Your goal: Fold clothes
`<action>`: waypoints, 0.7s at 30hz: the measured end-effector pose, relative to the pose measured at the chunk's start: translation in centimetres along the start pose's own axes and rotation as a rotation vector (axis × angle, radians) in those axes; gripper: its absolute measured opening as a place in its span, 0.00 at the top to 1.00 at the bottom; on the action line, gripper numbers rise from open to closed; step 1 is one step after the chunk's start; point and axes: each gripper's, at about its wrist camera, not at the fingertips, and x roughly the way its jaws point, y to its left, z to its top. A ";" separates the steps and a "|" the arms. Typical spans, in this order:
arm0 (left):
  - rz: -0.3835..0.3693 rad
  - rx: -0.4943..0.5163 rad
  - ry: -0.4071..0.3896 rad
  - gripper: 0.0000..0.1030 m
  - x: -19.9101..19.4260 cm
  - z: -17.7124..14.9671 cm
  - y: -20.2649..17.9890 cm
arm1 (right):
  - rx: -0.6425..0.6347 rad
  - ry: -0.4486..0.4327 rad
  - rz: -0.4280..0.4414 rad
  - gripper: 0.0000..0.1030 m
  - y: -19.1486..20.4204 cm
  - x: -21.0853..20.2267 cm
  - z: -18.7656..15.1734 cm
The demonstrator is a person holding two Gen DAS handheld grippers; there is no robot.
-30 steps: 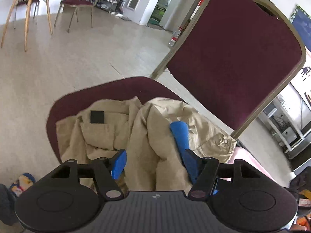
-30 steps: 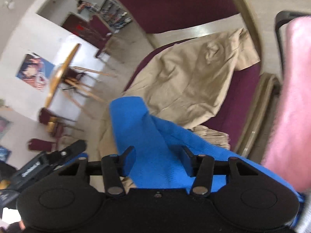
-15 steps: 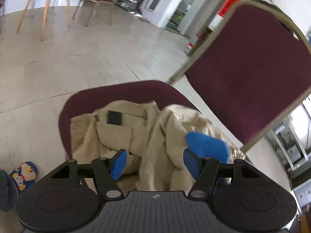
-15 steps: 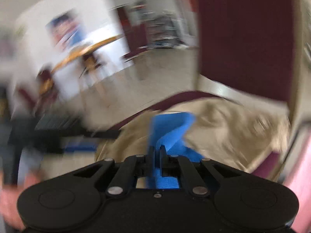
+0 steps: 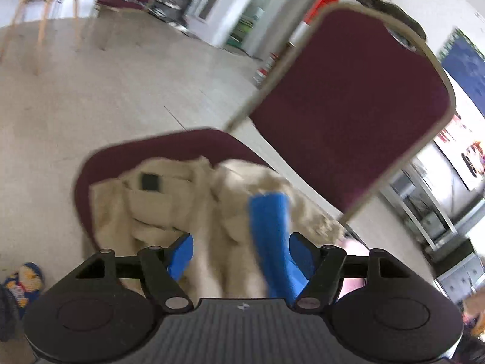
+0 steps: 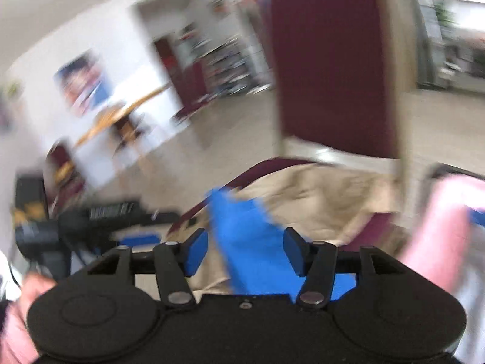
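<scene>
Clothes: one beige garment (image 5: 169,209) heaped on the chair seat (image 5: 100,163), one blue cloth (image 6: 251,251) between the right gripper (image 6: 245,250)'s just-parted jaws, untouched by its pads; left gripper (image 5: 239,253) spread, gripping nothing; no legible writing.

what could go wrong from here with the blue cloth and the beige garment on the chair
1. The right gripper has just opened; the blue cloth sits loose between the jaws and may drop crumpled.
2. The beige garment lies bunched on the chair seat, near its edge, so a tug might slide it off.
</scene>
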 end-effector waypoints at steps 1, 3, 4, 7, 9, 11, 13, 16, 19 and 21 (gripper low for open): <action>-0.001 0.008 0.005 0.33 0.6 0.0 -0.6 | 0.051 -0.018 -0.013 0.38 -1.4 -1.6 0.2; 0.003 0.026 0.012 0.32 1.9 0.2 -2.0 | 0.152 -0.056 -0.018 0.35 -4.0 -4.3 0.2; 0.012 0.040 0.027 0.31 2.8 0.4 -2.7 | 0.198 -0.075 -0.017 0.34 -5.2 -5.6 0.0; 0.084 0.070 0.084 0.43 5.9 0.9 -4.1 | 0.278 -0.122 -0.038 0.32 -7.4 -9.0 -1.6; 0.137 0.089 0.088 0.89 7.3 1.0 -4.5 | 0.309 -0.145 -0.058 0.31 -8.3 -10.3 -2.9; 0.128 0.123 0.052 0.98 6.9 1.0 -4.9 | 0.340 -0.167 -0.076 0.30 -9.1 -11.6 -4.2; 0.092 0.152 0.002 0.98 6.0 1.0 -5.3 | 0.367 -0.176 -0.084 0.30 -9.7 -12.3 -5.2; -0.018 0.114 -0.104 1.00 3.5 1.9 -5.1 | 0.400 -0.178 -0.088 0.30 -10.4 -12.8 -5.9; -0.081 0.062 -0.170 1.00 2.2 2.8 -4.4 | 0.421 -0.181 -0.070 0.30 -10.4 -12.5 -6.0; -0.049 0.057 -0.164 1.00 3.2 2.9 -3.9 | 0.420 -0.170 -0.052 0.29 -10.2 -11.9 -6.2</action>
